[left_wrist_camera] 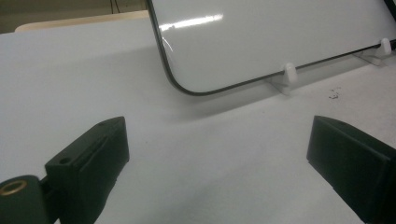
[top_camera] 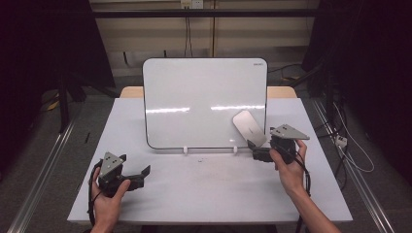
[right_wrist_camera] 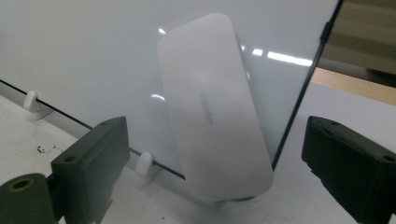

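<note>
A white board (top_camera: pixel 204 102) with a dark rim stands upright on two small white feet at the back of the white table (top_camera: pixel 194 194). A white rounded eraser (top_camera: pixel 248 127) sits tilted against the board's lower right corner; in the right gripper view the eraser (right_wrist_camera: pixel 210 107) carries faint grey lettering. My right gripper (top_camera: pixel 252 149) is just below and right of it. Its jaws are wide open (right_wrist_camera: pixel 217 128), one on each side of the eraser without touching it. My left gripper (top_camera: pixel 136 164) rests open at the front left, with bare table between its jaws (left_wrist_camera: pixel 217 140).
The board's white feet (top_camera: pixel 185 150) (top_camera: pixel 235 150) stick out a little onto the table. A few dark specks (left_wrist_camera: pixel 333 94) lie in front of the board. Dark stands and cables line the floor on both sides of the table.
</note>
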### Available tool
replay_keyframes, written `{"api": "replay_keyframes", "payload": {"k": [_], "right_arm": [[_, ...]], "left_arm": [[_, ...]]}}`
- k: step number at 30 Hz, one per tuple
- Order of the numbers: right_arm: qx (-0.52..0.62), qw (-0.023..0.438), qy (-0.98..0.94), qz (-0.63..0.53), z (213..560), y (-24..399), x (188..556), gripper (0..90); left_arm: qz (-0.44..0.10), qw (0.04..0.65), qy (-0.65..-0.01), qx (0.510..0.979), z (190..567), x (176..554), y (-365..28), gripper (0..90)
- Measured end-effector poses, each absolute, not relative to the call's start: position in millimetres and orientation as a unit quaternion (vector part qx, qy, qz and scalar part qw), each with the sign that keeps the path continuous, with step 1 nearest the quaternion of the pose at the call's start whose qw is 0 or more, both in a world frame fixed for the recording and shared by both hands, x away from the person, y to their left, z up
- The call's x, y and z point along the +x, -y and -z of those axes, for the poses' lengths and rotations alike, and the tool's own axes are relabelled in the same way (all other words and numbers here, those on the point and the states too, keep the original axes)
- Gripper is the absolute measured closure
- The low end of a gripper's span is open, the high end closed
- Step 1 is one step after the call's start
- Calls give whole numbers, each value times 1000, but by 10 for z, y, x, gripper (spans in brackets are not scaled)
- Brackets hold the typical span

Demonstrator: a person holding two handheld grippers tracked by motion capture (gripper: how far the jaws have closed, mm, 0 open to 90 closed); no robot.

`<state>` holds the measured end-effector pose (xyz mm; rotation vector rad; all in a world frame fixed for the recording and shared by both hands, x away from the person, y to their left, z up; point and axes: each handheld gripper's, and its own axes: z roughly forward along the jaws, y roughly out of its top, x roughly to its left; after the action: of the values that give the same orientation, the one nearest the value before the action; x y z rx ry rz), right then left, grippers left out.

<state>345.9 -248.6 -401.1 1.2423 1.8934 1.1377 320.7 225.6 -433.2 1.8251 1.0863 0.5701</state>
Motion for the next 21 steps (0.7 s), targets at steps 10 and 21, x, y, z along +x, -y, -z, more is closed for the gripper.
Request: {"api": "replay_keyframes", "payload": {"k": [10, 21], "right_arm": [[487, 310, -700, -420, 4082, 2667, 3281, 72], [497, 314, -693, -417, 4147, 2790, 3101, 72]], "left_arm": [[-231, 456, -444, 736, 4326, 3201, -2269, 55], [-236, 459, -440, 735, 4303, 3172, -2286, 55]]}}
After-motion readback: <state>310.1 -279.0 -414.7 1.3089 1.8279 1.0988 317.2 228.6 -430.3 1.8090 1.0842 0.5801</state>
